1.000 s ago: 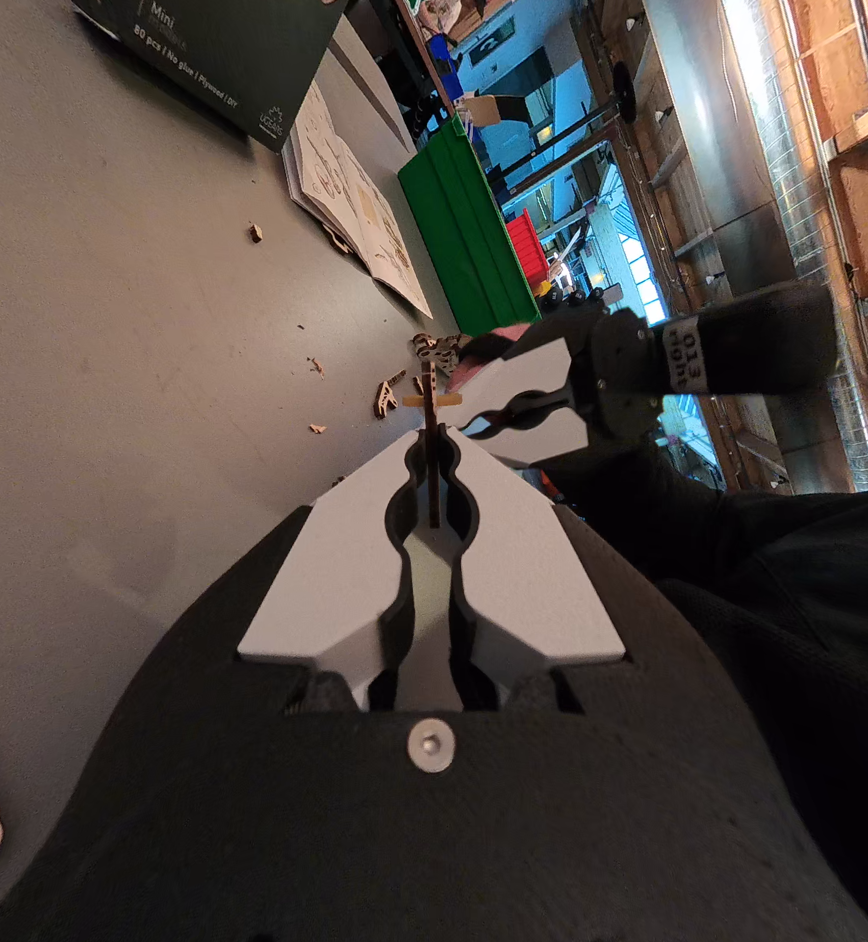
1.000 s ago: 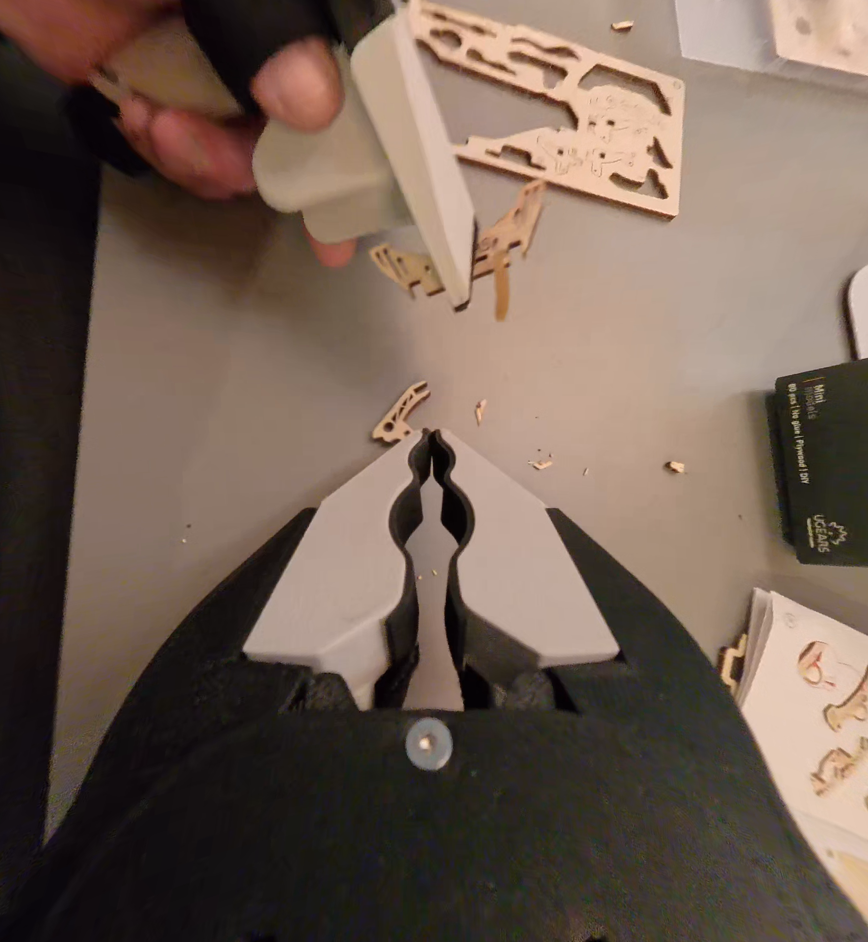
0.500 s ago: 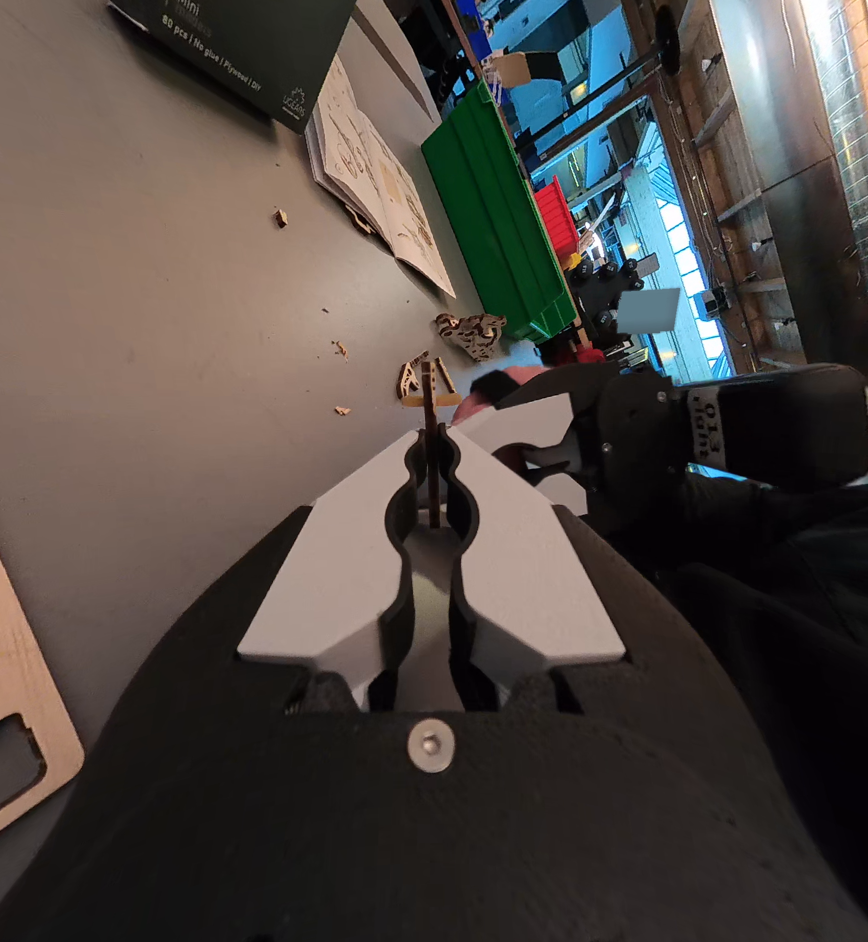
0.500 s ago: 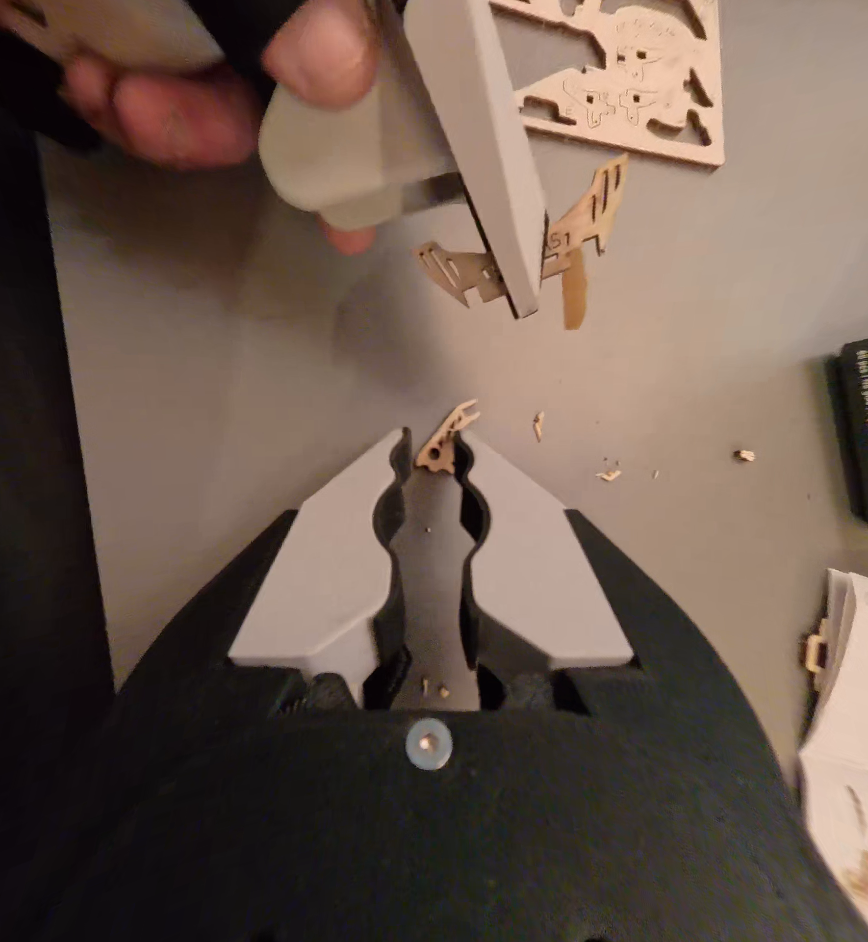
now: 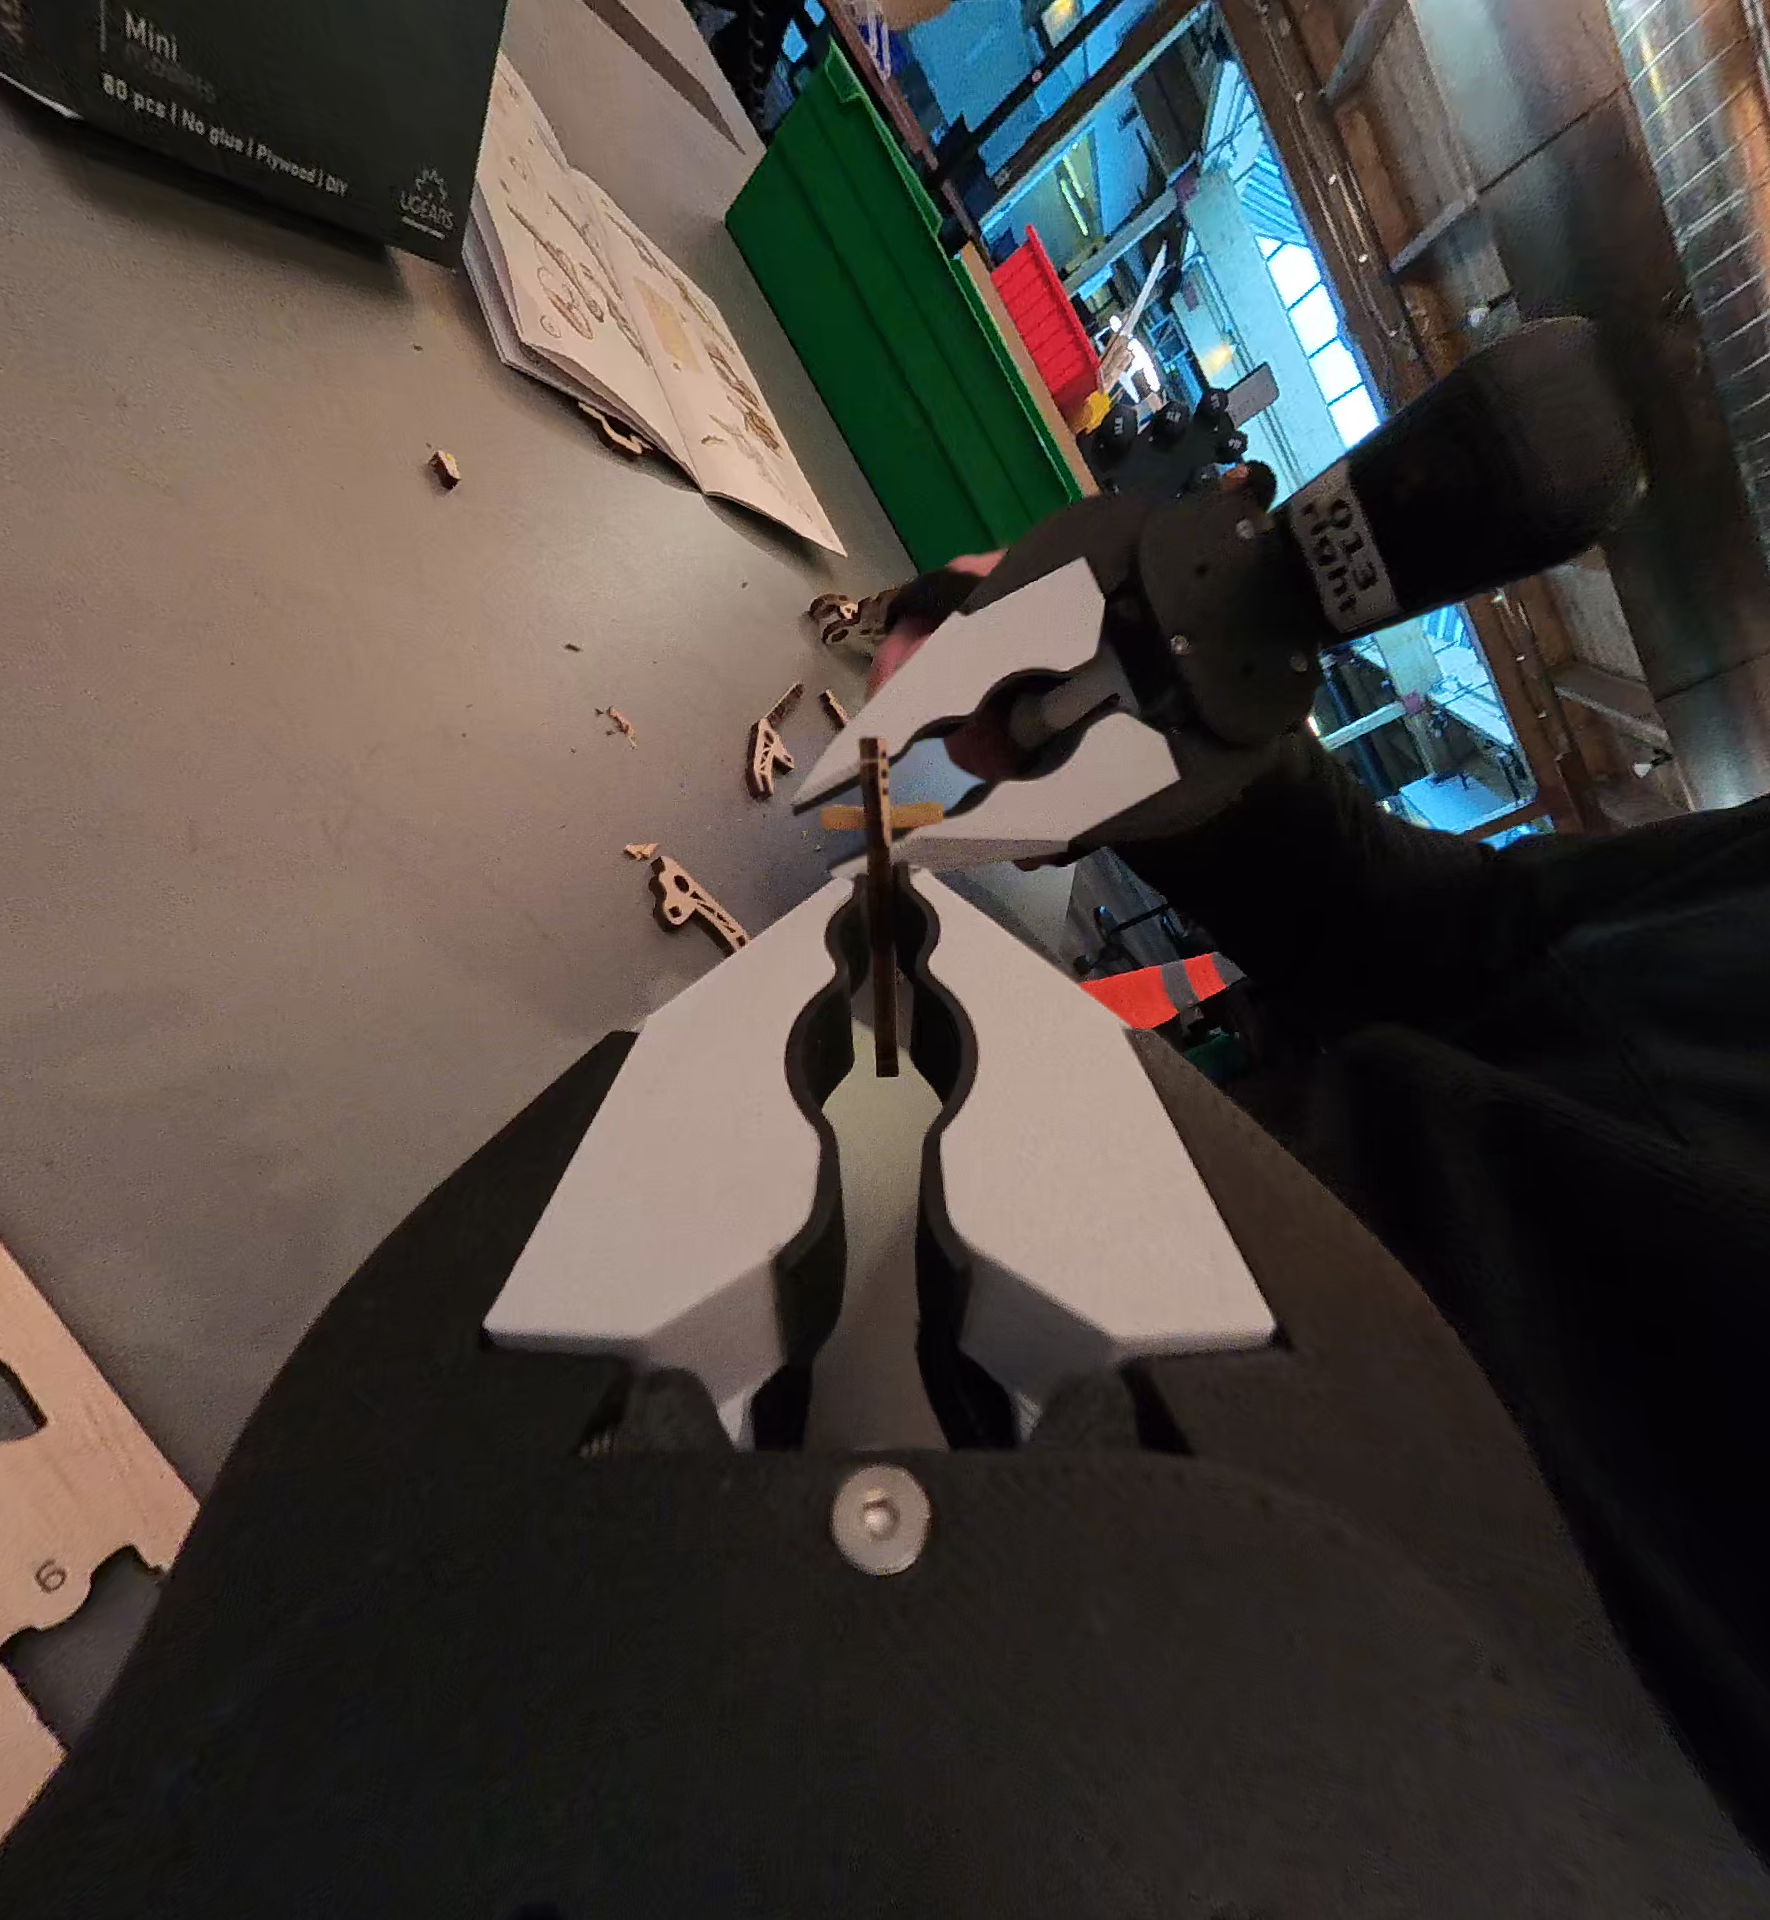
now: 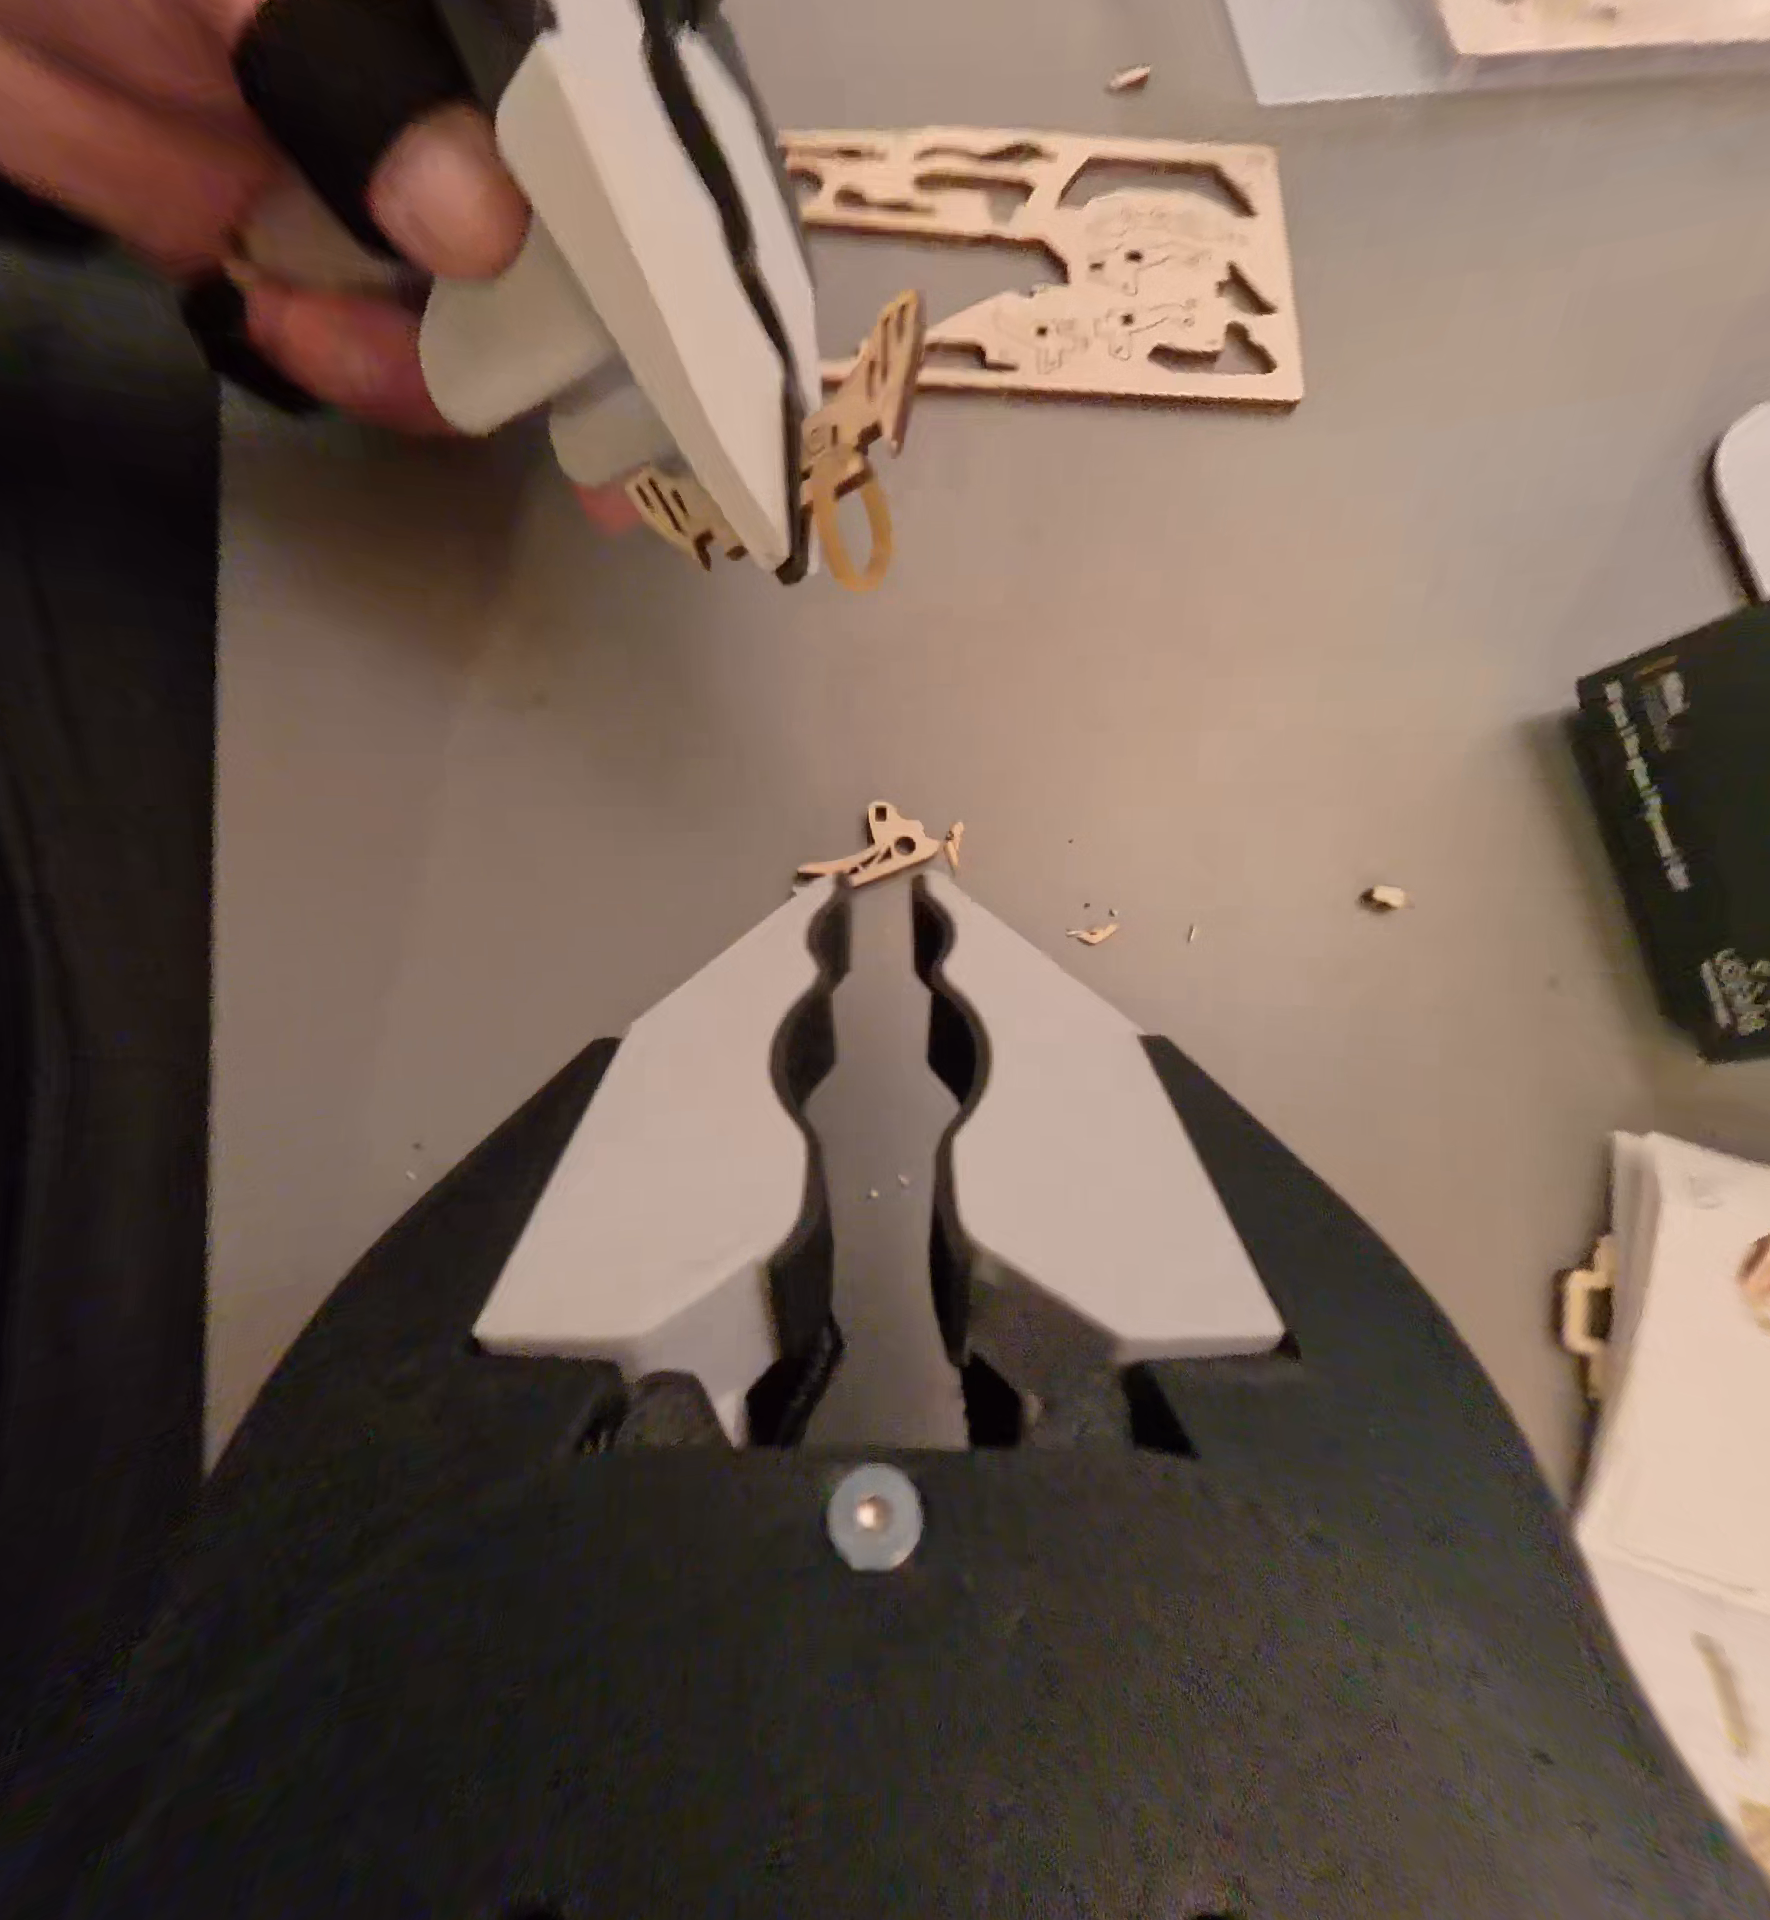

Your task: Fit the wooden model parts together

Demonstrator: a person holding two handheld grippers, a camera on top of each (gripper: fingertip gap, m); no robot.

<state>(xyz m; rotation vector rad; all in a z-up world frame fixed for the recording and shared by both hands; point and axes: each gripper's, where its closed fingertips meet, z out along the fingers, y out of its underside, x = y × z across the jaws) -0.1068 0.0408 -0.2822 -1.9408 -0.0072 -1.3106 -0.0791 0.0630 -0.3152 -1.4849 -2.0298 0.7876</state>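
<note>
The small wooden piece (image 6: 876,847) lies flat on the grey table (image 6: 548,779), just off the tips of the right gripper (image 6: 879,885), whose jaws stand parted and empty. To take it cleanly, they should straddle its narrow middle and close gently — thin plywood skates or snaps. Above, the left gripper (image 5: 879,883) is clamped on the slotted wooden assembly (image 5: 876,821), held off the table.

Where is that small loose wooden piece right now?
In the right wrist view, the small wooden piece lies on the grey table, just beyond the open right tongs.
</note>
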